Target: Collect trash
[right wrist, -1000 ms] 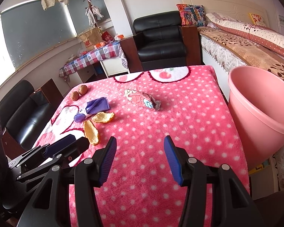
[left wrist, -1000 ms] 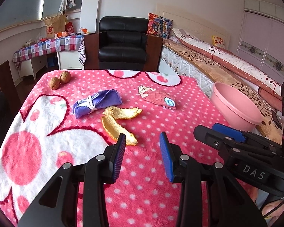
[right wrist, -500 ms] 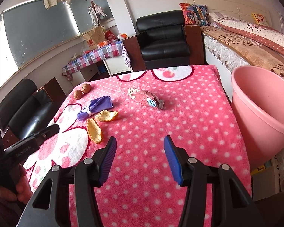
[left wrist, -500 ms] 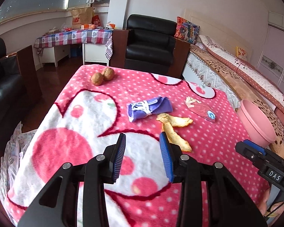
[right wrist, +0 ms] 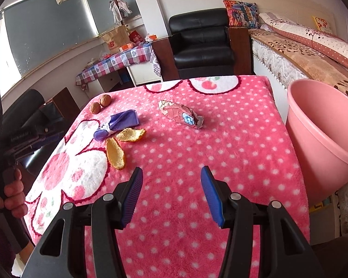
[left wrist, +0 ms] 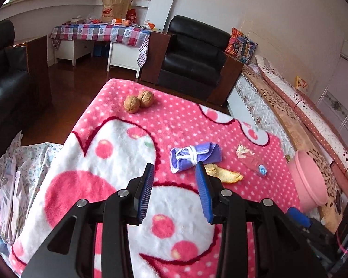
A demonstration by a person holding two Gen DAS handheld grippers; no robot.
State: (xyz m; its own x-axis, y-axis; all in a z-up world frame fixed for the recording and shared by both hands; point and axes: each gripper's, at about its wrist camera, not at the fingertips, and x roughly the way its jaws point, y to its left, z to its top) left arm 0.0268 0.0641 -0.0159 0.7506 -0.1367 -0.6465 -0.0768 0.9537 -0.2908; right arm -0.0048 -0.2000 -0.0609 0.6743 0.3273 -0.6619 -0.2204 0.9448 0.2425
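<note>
A pink polka-dot blanket [right wrist: 220,143] covered the table, with a white flower pattern toward its left side. Off its right edge stood a pink bucket [right wrist: 324,134], its rim just beside the blanket's edge. The left gripper [left wrist: 175,190] hovered above the blanket with its blue-padded fingers [left wrist: 147,192] spread wide and nothing between them. The right gripper [right wrist: 171,192] hung over the near right part of the blanket, its fingers also wide apart and empty. Near the blanket's middle lay a crumpled snack wrapper [right wrist: 181,115], well apart from the bucket. To its left lay a purple cloth bundle [right wrist: 118,125] tied with white cord. 2 orange peel pieces [right wrist: 116,153] rested just beside the bundle, one touching it. 2 walnuts [right wrist: 101,104] sat touching each other at the far left corner.
</note>
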